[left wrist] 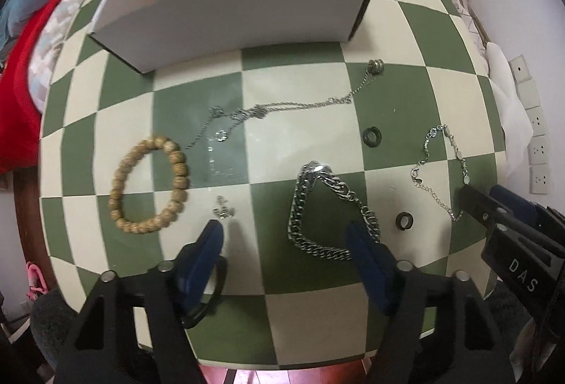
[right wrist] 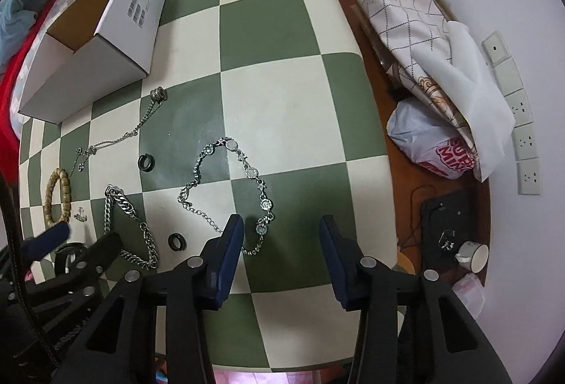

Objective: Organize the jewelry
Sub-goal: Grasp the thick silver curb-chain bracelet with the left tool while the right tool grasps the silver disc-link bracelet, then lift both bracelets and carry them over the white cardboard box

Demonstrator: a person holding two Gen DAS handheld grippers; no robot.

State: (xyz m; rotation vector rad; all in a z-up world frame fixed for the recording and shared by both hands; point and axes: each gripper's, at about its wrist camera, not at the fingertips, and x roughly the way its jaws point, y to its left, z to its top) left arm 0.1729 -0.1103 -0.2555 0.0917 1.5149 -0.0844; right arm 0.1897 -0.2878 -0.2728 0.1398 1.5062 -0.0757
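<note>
Jewelry lies spread on the green and cream checkered table [left wrist: 293, 299]. A wooden bead bracelet [left wrist: 150, 184] lies left, a small charm [left wrist: 223, 213] beside it, a thin silver necklace [left wrist: 282, 107] in the middle, a heavy silver chain [left wrist: 326, 211] in front, two dark rings [left wrist: 371, 137] [left wrist: 404, 220], and a delicate crystal bracelet [right wrist: 229, 186] right. An open white box [left wrist: 233, 3] stands behind. My left gripper [left wrist: 286, 235] is open, its right finger over the heavy chain. My right gripper [right wrist: 282, 225] is open, its left finger over the crystal bracelet's end.
Folded patterned cloth [right wrist: 406, 6] and a white plastic bag [right wrist: 427, 144] lie on the brown surface to the right, with a cup [right wrist: 475, 255] and a black device [right wrist: 443, 225]. Red and blue fabric [left wrist: 21, 73] lies left of the table. Wall sockets [right wrist: 526, 144] sit far right.
</note>
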